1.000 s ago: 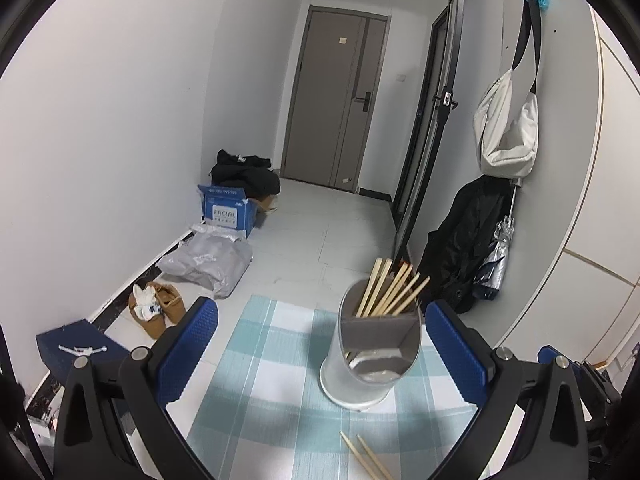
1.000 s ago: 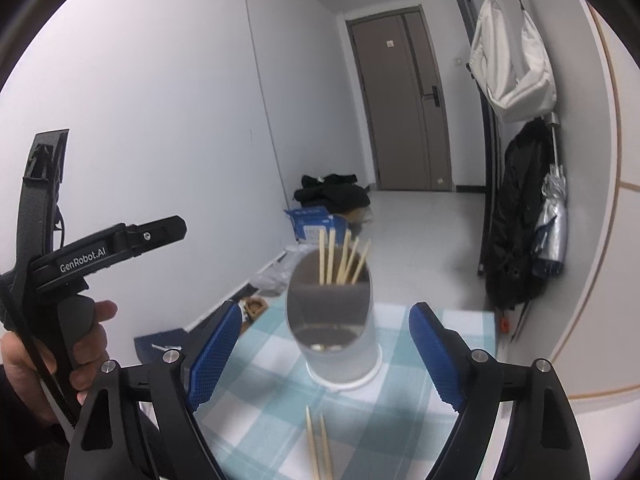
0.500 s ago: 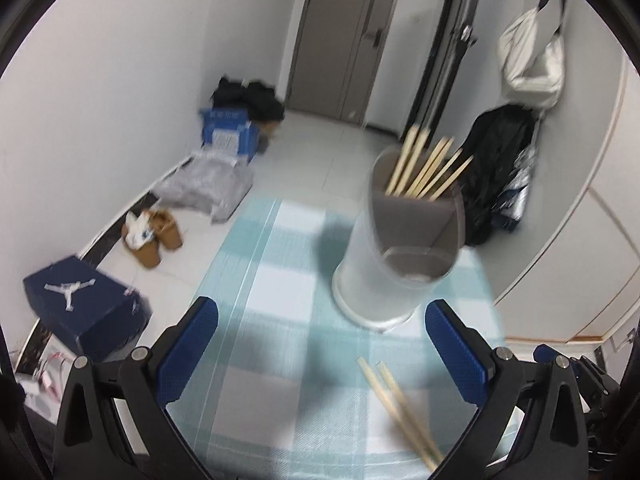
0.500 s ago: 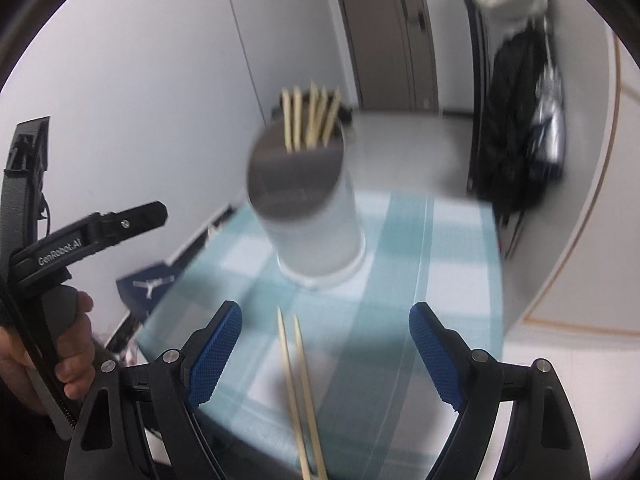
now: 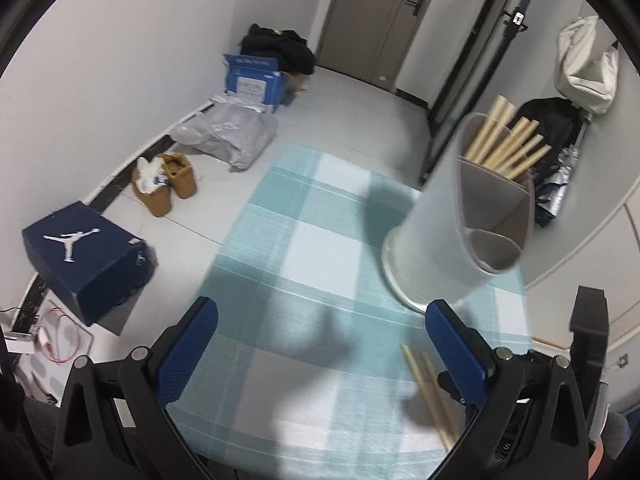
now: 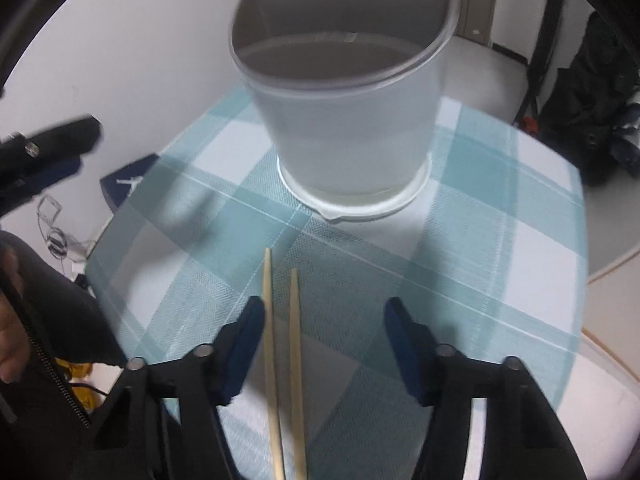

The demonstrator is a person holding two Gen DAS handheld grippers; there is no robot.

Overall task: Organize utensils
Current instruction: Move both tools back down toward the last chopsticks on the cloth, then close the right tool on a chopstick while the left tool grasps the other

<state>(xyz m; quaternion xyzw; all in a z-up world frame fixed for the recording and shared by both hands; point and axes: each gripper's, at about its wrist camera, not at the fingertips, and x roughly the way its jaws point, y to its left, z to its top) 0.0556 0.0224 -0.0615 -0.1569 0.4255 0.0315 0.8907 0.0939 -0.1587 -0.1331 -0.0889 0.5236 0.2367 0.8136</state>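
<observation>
**A:** What lies between the fingers of the right gripper (image 6: 324,340)?

**B:** Two loose chopsticks (image 6: 280,364) lie side by side on the checked teal-and-white tablecloth (image 6: 500,264). They sit within the gap, close to the left blue pad (image 6: 244,344) but touching neither pad. The jaws stand wide apart and clamp nothing.

**A:** And the holder?

**B:** The translucent utensil holder (image 6: 344,120) stands upright on a white base, just beyond the chopstick tips. A partition divides it: the far compartment holds several chopsticks (image 5: 508,142), while the near compartment looks bare.

**A:** How does the left gripper (image 5: 320,352) stand?

**B:** Its blue pads are also spread wide, gripping nothing, above the cloth. In its view the holder (image 5: 452,240) appears ahead to the right, and the loose pair (image 5: 428,388) lies beside the right pad.

**A:** The surroundings?

**B:** On the floor, a dark blue shoebox (image 5: 84,256), brown shoes (image 5: 168,184), a grey bag (image 5: 232,136) and a blue carton (image 5: 256,80).
</observation>
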